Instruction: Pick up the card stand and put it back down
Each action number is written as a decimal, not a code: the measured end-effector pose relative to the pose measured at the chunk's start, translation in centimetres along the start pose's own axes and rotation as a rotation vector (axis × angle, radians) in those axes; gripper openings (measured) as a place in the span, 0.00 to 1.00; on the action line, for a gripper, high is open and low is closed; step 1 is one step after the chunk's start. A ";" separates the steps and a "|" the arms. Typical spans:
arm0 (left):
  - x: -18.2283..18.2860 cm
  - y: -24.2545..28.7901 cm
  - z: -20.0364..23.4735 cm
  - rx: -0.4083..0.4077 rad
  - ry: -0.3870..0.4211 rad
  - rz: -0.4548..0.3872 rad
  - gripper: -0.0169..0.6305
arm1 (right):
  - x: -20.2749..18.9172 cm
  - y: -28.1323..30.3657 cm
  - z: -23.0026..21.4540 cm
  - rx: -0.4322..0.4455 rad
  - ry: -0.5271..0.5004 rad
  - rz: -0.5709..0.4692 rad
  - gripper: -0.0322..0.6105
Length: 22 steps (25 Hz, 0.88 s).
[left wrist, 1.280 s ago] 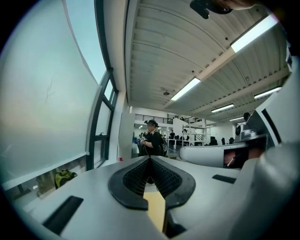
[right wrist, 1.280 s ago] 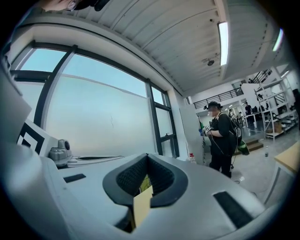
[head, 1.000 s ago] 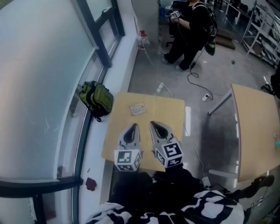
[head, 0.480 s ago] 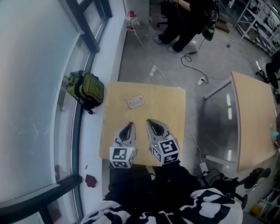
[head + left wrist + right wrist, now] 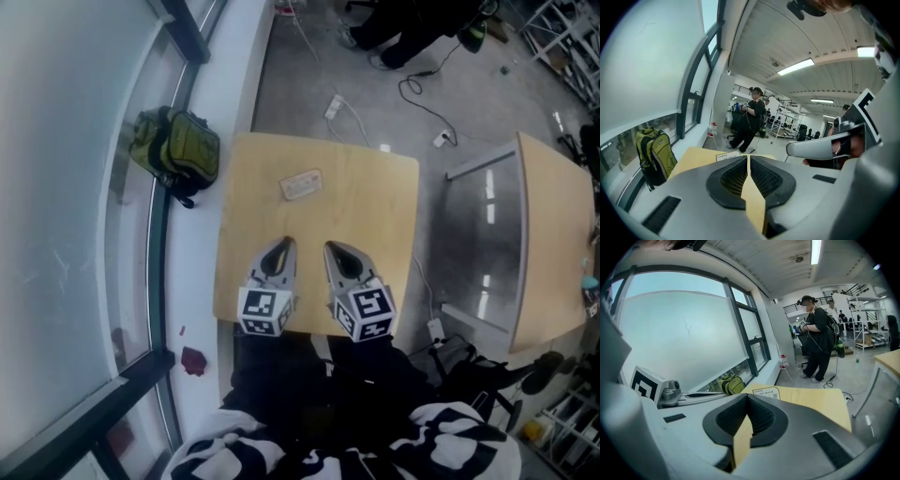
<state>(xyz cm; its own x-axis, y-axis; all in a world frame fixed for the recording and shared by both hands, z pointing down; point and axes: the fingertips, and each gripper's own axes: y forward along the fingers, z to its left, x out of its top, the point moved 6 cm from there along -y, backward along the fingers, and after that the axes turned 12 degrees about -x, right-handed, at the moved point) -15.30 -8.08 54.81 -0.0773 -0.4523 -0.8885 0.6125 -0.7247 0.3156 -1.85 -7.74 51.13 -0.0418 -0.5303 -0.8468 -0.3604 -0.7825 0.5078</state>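
The card stand [image 5: 300, 185], a small white card with print, stands on the far half of the wooden table [image 5: 375, 216]. My left gripper [image 5: 281, 246] and right gripper [image 5: 333, 248] hover side by side over the near half, short of the stand, and point at it. Both are shut with nothing between the jaws. In the left gripper view the card stand [image 5: 727, 156] shows just beyond my left gripper [image 5: 748, 157], with the right gripper's jaw to the right. In the right gripper view the card stand [image 5: 766, 392] sits just past my right gripper [image 5: 748, 395].
A green backpack [image 5: 173, 150] leans on the window ledge left of the table. A second wooden table [image 5: 553, 244] stands to the right. A power strip [image 5: 335, 106] and cables lie on the floor beyond. A person [image 5: 818, 343] stands far back.
Both grippers have come down towards the table, still shut and side by side. The head view has tilted, so the table and card stand sit higher in the picture.
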 end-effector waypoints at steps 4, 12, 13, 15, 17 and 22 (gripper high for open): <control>-1.3 0.4 2.3 0.011 -0.017 0.016 0.04 | -1.4 1.4 0.3 -0.002 0.002 0.042 0.08; -4.5 3.0 8.4 0.000 0.023 0.103 0.08 | -3.2 4.7 -0.4 -0.014 0.009 0.098 0.08; -4.5 3.5 9.1 -0.006 0.030 0.106 0.09 | -3.3 5.2 -0.6 -0.016 0.011 0.101 0.08; -4.3 4.7 10.3 -0.025 0.046 0.112 0.11 | -3.4 6.1 -1.1 -0.020 0.014 0.108 0.08; -4.3 5.9 11.3 -0.056 0.068 0.124 0.22 | -3.6 6.7 -1.7 -0.026 0.014 0.116 0.08; -4.6 8.9 13.3 -0.136 0.142 0.188 0.38 | -3.8 8.0 -2.9 -0.048 0.011 0.135 0.08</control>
<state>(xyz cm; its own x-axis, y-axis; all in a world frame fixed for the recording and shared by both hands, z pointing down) -19.95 -19.37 66.16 0.1530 -0.4879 -0.8594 0.7065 -0.5541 0.4403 -1.81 -12.89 58.90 -0.0770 -0.6354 -0.7683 -0.3073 -0.7180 0.6246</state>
